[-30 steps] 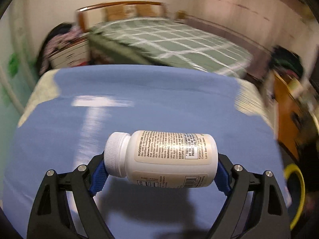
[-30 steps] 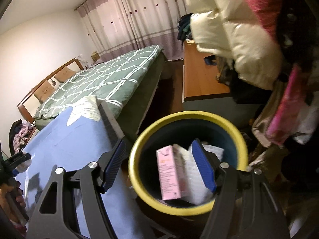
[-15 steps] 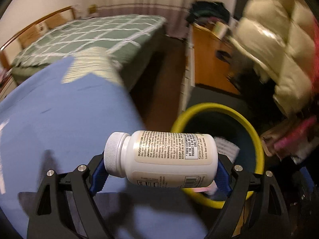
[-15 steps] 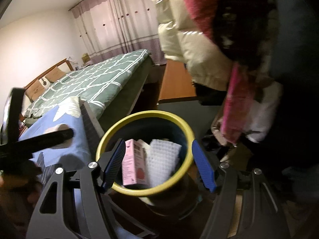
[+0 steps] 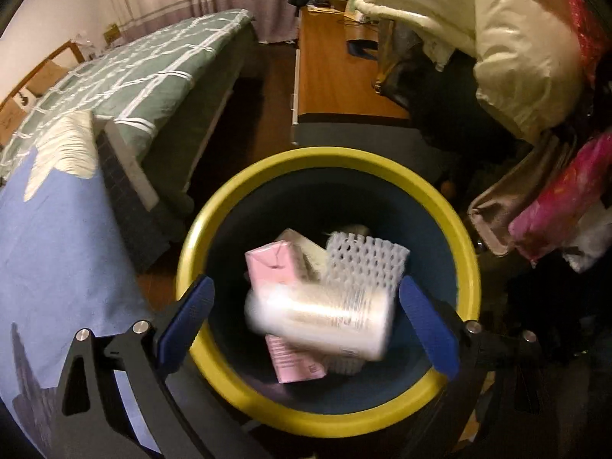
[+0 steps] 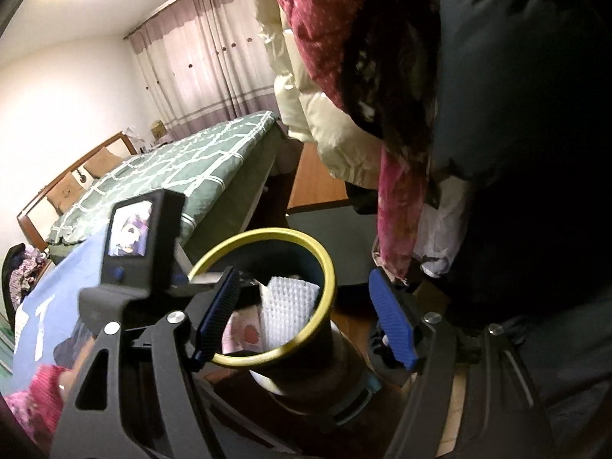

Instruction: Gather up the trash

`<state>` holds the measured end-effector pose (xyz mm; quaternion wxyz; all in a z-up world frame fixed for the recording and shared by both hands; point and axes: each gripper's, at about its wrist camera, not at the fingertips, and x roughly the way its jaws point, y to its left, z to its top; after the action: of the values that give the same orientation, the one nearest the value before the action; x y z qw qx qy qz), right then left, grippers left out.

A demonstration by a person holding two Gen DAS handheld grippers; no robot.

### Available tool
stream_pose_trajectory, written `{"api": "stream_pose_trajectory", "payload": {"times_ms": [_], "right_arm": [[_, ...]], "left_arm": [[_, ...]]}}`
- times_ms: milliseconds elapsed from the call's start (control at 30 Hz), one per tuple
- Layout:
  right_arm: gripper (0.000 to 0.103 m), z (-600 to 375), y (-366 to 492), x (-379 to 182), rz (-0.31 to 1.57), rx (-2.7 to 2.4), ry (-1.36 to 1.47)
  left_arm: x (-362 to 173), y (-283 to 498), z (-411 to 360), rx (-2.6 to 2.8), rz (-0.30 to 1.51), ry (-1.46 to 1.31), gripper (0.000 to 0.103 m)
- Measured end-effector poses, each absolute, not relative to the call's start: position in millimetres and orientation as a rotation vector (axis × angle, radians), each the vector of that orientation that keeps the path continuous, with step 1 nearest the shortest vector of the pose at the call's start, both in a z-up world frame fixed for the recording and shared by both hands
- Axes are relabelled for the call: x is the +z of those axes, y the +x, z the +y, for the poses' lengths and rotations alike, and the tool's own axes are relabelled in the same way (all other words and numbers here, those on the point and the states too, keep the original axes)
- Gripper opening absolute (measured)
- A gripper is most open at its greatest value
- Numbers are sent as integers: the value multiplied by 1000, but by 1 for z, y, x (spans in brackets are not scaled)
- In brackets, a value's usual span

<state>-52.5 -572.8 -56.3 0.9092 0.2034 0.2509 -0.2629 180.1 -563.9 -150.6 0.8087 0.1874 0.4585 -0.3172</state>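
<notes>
In the left wrist view, my left gripper (image 5: 306, 283) hangs over a dark bin with a yellow rim (image 5: 329, 157). Its jaws are opening. A white pill bottle (image 5: 317, 315) lies sideways and blurred between the blue pads without touching them, dropping into the bin. Under it lie a pink carton (image 5: 275, 264) and a white foam net (image 5: 367, 264). My right gripper (image 6: 305, 273) stands open beside the bin's rim (image 6: 325, 267), holding nothing. From there the foam net (image 6: 290, 306) shows inside the bin. The left tool's black housing (image 6: 141, 237) hides the bin's left side.
A blue-covered surface (image 5: 49, 248) lies left of the bin, with a green checked bed (image 5: 134, 76) behind it. A wooden desk (image 5: 329, 76) stands beyond the bin. Cream and pink coats (image 5: 516, 46) hang close on the right. A pink sleeve (image 6: 34, 397) shows at lower left.
My left gripper swung from over the blue surface to above the bin, opened, and let the bottle go. The right gripper drew back and rightward from over the bin.
</notes>
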Motion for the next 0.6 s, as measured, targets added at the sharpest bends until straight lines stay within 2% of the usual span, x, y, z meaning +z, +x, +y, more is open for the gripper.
{"api": "stream_pose_trajectory", "payload": {"times_ms": [167,400,600], "right_arm": [[70,-556,-49,-44,502,-486,393],[74,-516,-27,-35,530,-338,343],[80,-472,-13,-20,525,-207,279]], "left_arm": [[-119,186,-503,-630,931,331,96],[-41,156,-330,-482,712,149,98],[1,94,-195,-283,542,118,98]]}}
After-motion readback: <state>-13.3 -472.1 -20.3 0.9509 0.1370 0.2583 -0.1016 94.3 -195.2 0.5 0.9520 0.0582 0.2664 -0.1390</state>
